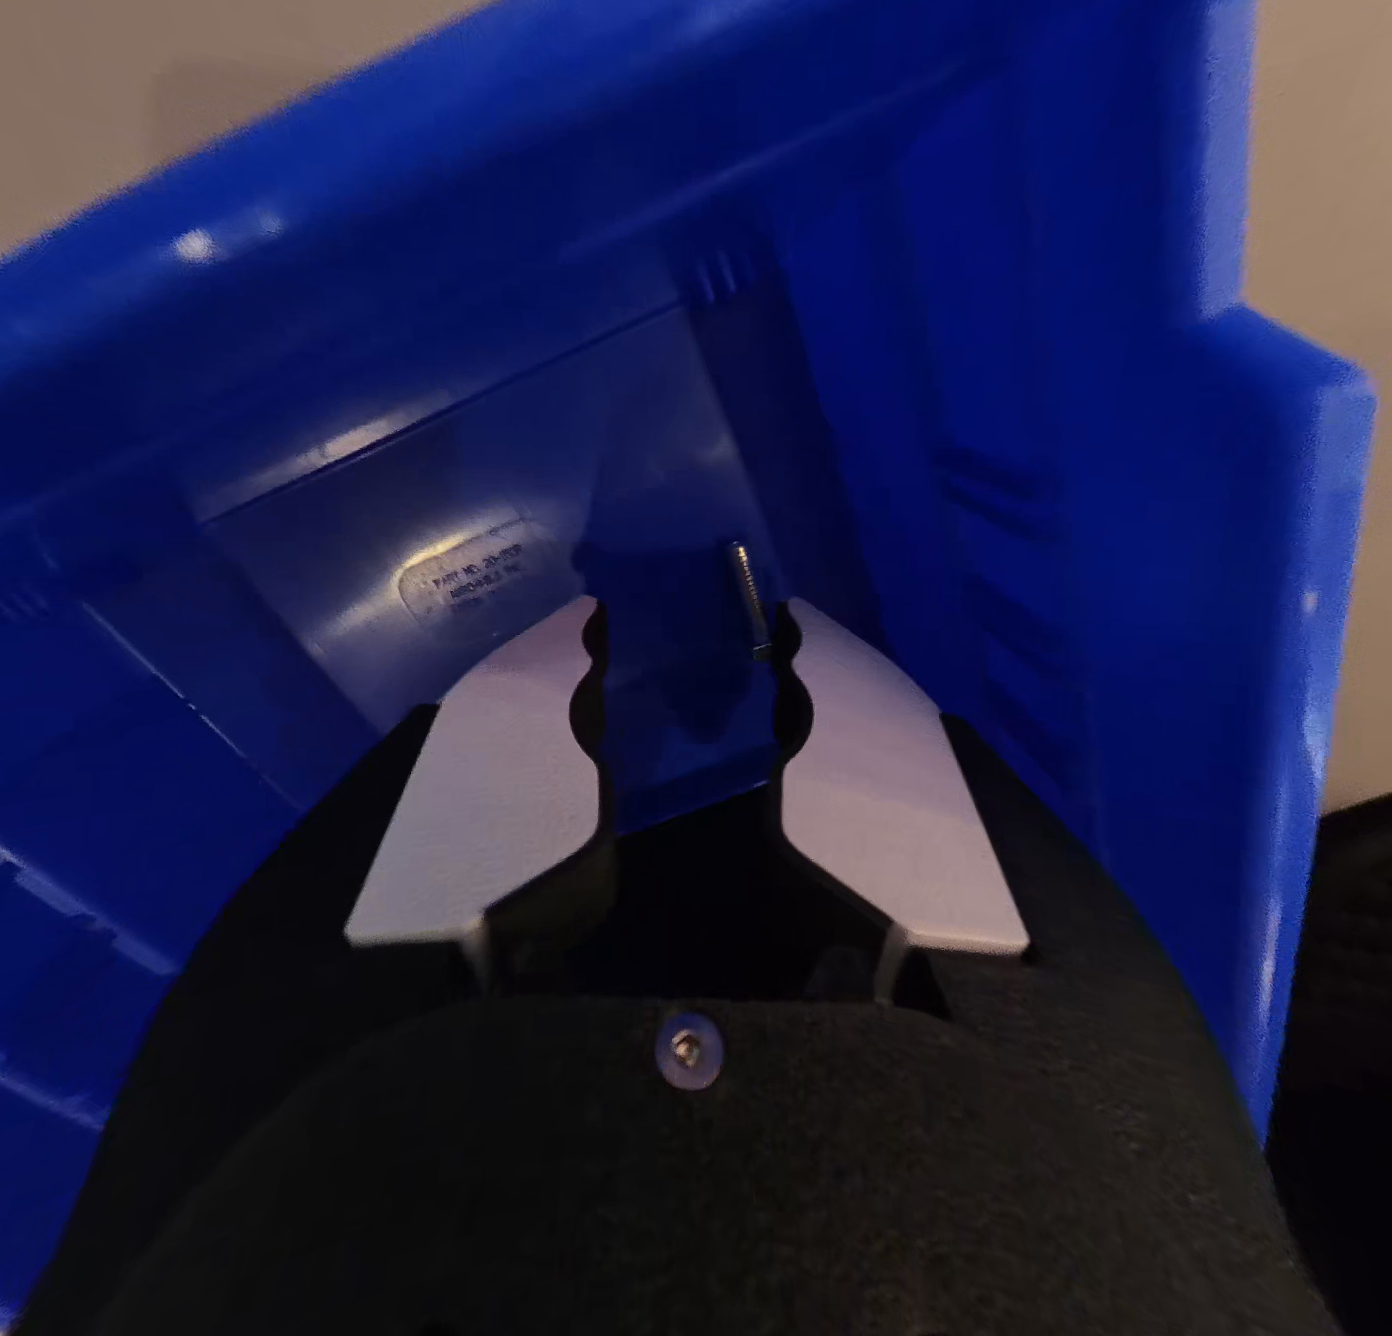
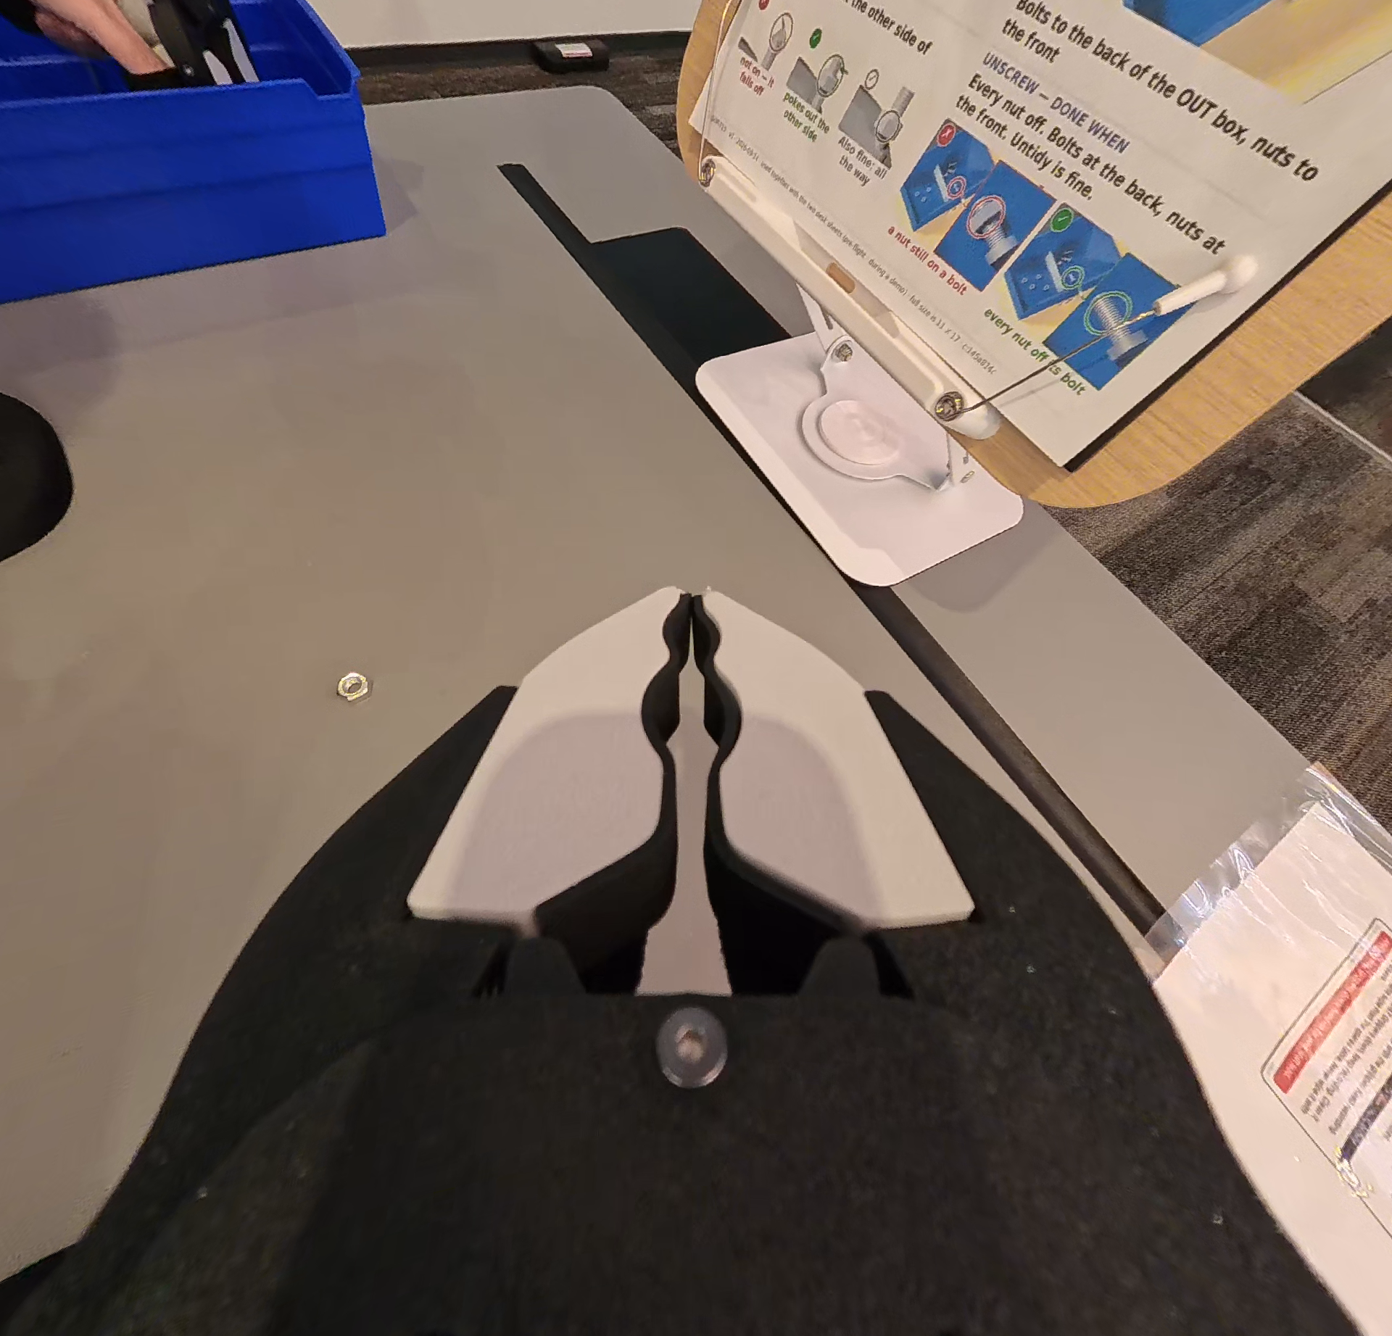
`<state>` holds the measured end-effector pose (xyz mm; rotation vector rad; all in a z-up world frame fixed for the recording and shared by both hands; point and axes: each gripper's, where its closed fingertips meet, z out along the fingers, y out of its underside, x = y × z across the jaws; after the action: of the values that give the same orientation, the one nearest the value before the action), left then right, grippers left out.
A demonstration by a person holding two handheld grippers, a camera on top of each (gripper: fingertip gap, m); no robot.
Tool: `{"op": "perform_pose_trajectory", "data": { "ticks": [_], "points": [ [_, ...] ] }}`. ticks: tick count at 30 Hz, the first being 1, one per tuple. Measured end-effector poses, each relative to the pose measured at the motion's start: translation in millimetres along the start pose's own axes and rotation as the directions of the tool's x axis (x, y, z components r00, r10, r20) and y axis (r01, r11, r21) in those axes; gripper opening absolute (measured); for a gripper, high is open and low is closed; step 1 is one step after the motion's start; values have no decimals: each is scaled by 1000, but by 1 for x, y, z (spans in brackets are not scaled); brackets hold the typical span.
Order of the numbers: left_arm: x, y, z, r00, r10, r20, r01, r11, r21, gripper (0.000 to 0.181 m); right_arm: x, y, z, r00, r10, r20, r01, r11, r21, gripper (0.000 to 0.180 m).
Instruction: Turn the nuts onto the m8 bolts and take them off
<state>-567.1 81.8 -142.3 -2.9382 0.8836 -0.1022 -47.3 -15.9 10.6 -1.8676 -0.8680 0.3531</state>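
Observation:
In the left wrist view my left gripper [image 1: 691, 611] is open and reaches down inside a blue bin [image 1: 452, 306]. A slim silver bolt [image 1: 747, 598] lies on the bin floor, right beside the tip of the right finger [image 1: 844, 697]; I cannot tell if they touch. In the right wrist view my right gripper [image 2: 691, 596] is shut and empty, low over the grey table [image 2: 377, 471]. A single silver nut [image 2: 353, 687] lies on the table to its left. The blue bin [image 2: 173, 162] stands at the far left with the left gripper [image 2: 196, 34] and a hand in it.
An instruction board on a white stand [image 2: 859, 464] stands at the right edge of the table. A clear plastic bag with papers [image 2: 1280, 998] lies at the near right. A dark slot [image 2: 602, 245] runs across the table. A black object [image 2: 22, 471] sits at the left edge. Some 55 centimetres of space lies between my two pairs of fingers.

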Motion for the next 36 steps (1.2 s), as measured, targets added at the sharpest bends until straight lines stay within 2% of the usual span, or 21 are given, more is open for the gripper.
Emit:
{"op": "perform_pose_trajectory", "data": {
  "ticks": [3,8,10,14,17,20,23,27,29,33,36],
  "points": [
    [-1,8,6,1000,-17,16,18,999,-42,48,0,1,0,1000,-3,-1,3,1000,-5,0],
    [-3,11,7,998,-21,54,23,999,-47,33,-1,-2,-1,1000,-8,11,8,1000,4,0],
    [-7,8,7,997,-28,71,30,999,-26,8,-3,-5,-3,1000,-12,18,12,1000,16,0],
    [-23,2,5,994,-51,102,46,998,49,8,-6,-14,-12,999,-27,27,26,998,59,0],
    [-35,-3,-16,989,-85,118,67,986,150,8,-5,-19,-20,999,-28,24,26,996,88,0],
    [-31,-17,-68,993,-68,101,31,945,326,8,-4,-24,-27,999,-28,18,25,992,121,0],
    [7,-36,-141,994,51,93,-94,830,550,8,-8,-35,-33,999,-19,47,10,983,182,0],
    [123,-48,-218,950,303,73,-246,588,771,8,-31,-68,-37,990,-23,141,-24,946,323,0],
    [188,-51,-233,913,400,82,-282,472,835,7,-50,-85,-38,978,-54,201,-28,922,385,0],
    [315,-56,-236,819,566,96,-294,270,917,7,-97,-119,-47,939,-165,301,-9,865,501,1],
    [392,-63,-238,734,671,105,-262,137,955,7,-120,-138,-63,923,-220,316,-1,820,573,7]
  ]
}}
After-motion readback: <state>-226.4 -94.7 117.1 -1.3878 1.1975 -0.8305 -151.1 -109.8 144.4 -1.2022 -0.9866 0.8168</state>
